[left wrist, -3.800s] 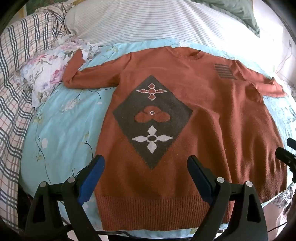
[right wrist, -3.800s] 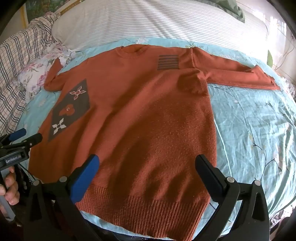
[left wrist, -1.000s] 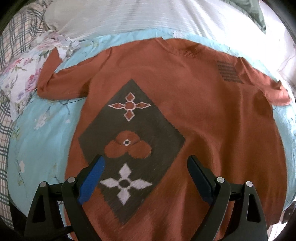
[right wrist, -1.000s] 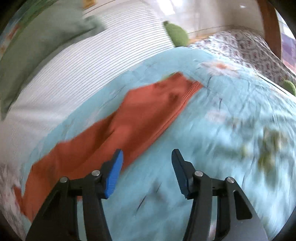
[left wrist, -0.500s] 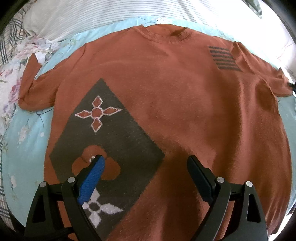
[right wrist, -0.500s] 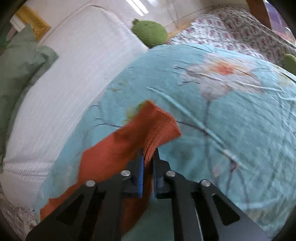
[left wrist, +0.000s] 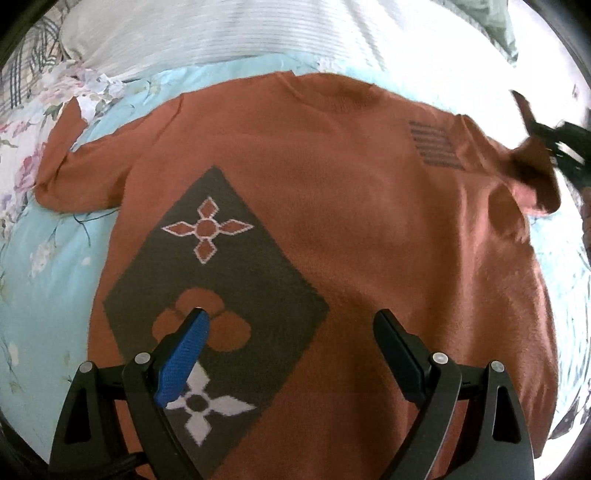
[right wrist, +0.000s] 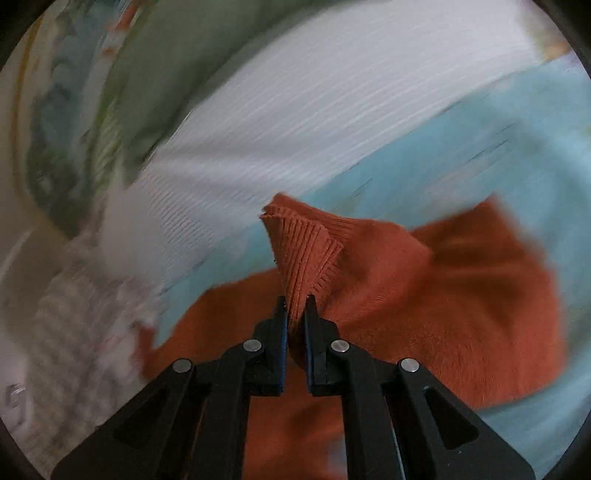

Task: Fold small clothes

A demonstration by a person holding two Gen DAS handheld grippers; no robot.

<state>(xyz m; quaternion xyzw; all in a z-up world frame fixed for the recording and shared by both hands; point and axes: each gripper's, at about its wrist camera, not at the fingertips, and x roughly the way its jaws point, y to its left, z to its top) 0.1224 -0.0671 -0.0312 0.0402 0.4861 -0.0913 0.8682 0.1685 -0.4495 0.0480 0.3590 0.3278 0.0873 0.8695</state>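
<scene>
The right gripper [right wrist: 295, 301] is clenched on the ribbed cuff [right wrist: 299, 243] of the rust-orange knitted sweater [left wrist: 332, 206], the rib bunched and fanned out above the pinched jaws. In the left wrist view that gripper appears as a dark blur at the far right, with the sleeve [left wrist: 532, 173] lifted off the bed and doubled toward the body. The left gripper [left wrist: 291, 332] stands released, its blue-padded fingers [left wrist: 184, 350] wide apart above the near part of the sweater, over the dark diamond panel with flower motifs [left wrist: 221, 280]; whether they touch the knit cannot be told.

The sweater lies face up and spread on the pale blue floral bedsheet [left wrist: 48, 280], its other sleeve [left wrist: 81, 177] stretched out to the left, a white striped pillow [left wrist: 221, 33] beyond the collar at the far side.

As a judgement, the knit is soft, limp and fairly light, with some stretch; it will sag and drag rather than hold a shape, and its fuzzy surface should cling rather than slip. The thicker ribbed edges, cuff and hem, look like the surest places to take hold, since a pinch in the plain body would likely just pucker one layer.
</scene>
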